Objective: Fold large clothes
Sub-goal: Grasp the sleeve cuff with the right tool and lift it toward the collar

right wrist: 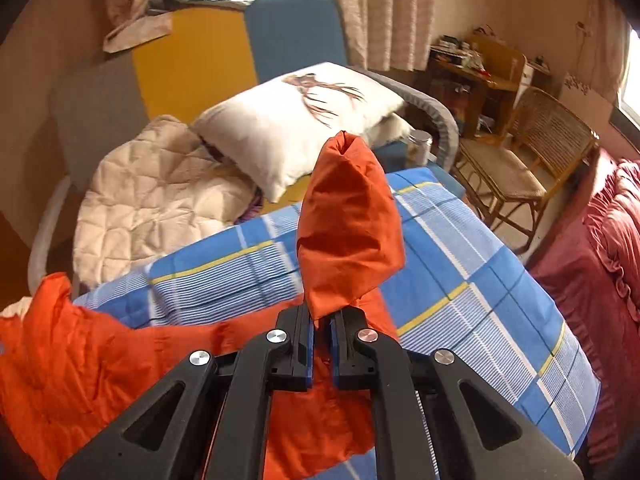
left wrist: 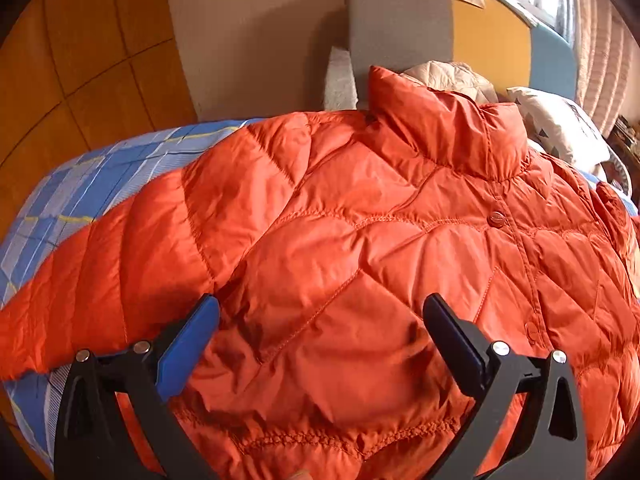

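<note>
Here, a puffy orange quilted down jacket (left wrist: 360, 240) lies spread front-up on the bed's blue plaid sheet (left wrist: 80, 184), its snap-buttoned placket closed and its stand-up collar toward the grey, yellow and teal padded headboard (left wrist: 440, 28). The left claw (left wrist: 320, 316) hovers over the jacket's lower front near the hem, its blue-padded fingers spread wide with nothing between them. The right claw (right wrist: 322, 320) is pressed together on the jacket's orange sleeve end (right wrist: 348, 232), which stands lifted above the sheet. Beyond the jacket, toward the headboard, rest a white printed pillow (right wrist: 296, 120) and a cream quilted blanket (right wrist: 152, 192).
</note>
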Demonstrator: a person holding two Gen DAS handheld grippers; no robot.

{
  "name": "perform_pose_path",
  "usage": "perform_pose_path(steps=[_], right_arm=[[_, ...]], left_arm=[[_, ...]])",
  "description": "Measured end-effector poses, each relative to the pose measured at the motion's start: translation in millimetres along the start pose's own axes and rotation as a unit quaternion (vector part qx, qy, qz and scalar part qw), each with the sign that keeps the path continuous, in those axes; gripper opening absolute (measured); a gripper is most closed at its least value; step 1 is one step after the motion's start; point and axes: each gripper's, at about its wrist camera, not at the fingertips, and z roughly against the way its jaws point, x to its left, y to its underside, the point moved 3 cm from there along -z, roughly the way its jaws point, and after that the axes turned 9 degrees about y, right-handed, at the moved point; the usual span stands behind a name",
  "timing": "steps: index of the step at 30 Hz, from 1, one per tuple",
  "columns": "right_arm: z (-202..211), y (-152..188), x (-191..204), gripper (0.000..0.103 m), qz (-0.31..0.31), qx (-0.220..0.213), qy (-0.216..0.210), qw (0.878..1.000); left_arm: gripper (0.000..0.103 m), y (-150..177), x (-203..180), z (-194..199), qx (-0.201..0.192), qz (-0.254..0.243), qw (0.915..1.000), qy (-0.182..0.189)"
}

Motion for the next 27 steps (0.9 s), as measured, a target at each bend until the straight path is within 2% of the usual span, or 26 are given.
perform_pose_path(steps=[5, 15, 27], right_arm=[[43.4, 17.4, 73.3, 0.006, 0.057, -0.027, -0.049, 0.997], [104.7, 69.7, 211.3, 0.006, 0.150, -0.034, -0.129, 0.980], [163.8, 129.3, 327.8, 0.006, 0.221, -0.026, -0.199, 0.955]], left_arm=[[0.101, -5.3, 4.7, 9.0, -0.011, -0.002, 0.9999, 0.008], [0.101, -1.1, 23.1, 24.9, -0.022, 0.015, 0.9994, 0.023], [0.101, 11.2, 52.5, 33.7, -0.029, 0.043, 0.9978, 0.040]])
